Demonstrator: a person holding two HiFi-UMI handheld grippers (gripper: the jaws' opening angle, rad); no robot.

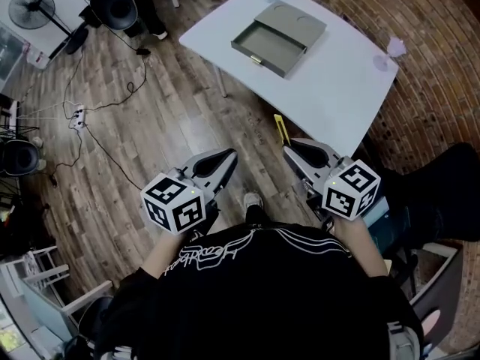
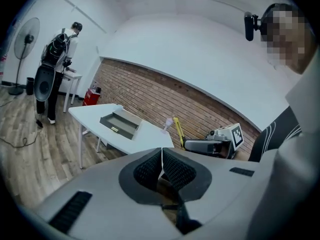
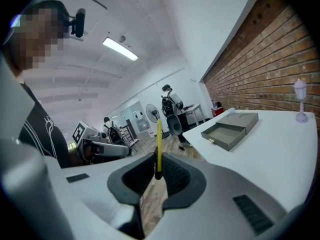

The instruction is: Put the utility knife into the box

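Utility knife (image 3: 158, 144), slim, yellow, upright in grip of right claw (image 3: 159, 171) (left claw (image 2: 161, 157) closed, empty)

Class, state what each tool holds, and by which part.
The right tool grips the yellow utility knife by one end; the left tool is shut, empty.

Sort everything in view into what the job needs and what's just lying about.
Job: utility knife, clamped in right gripper; box on white table.
Lying about: small white trinket, fan, power strip; left gripper shut, empty.
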